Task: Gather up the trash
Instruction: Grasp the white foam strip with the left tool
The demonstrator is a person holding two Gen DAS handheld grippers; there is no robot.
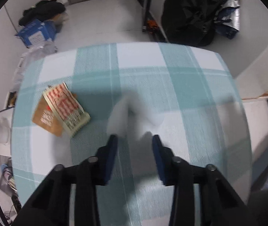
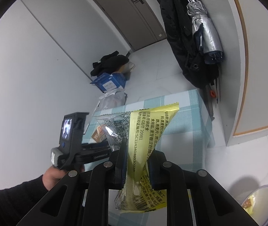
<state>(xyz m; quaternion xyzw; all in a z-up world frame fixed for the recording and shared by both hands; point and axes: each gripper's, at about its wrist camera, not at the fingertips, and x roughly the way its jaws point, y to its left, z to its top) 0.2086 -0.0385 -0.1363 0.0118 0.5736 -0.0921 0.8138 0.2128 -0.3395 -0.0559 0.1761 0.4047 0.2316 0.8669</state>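
Note:
In the left wrist view, a red-and-white checked wrapper (image 1: 66,107) lies on a brown paper piece (image 1: 46,119) at the left of the teal checked tablecloth (image 1: 190,94). My left gripper (image 1: 135,143) hovers to their right over the cloth. Its blue pads (image 1: 111,156) stand apart with nothing between them. My right gripper (image 2: 136,150) is shut on a yellow printed wrapper (image 2: 149,124), which it holds upright above the table. A clear wrapper with black print (image 2: 115,126) sticks up behind the yellow one. I cannot tell if the pads also pinch it.
A hand (image 2: 56,175) holds the left unit (image 2: 71,130) at the table's left edge. A round bin (image 2: 258,203) with yellow scraps stands on the floor, low right. A black coat (image 2: 186,43), silver umbrella (image 2: 207,35), blue box (image 2: 111,82) and clothing pile (image 1: 41,11) line the walls.

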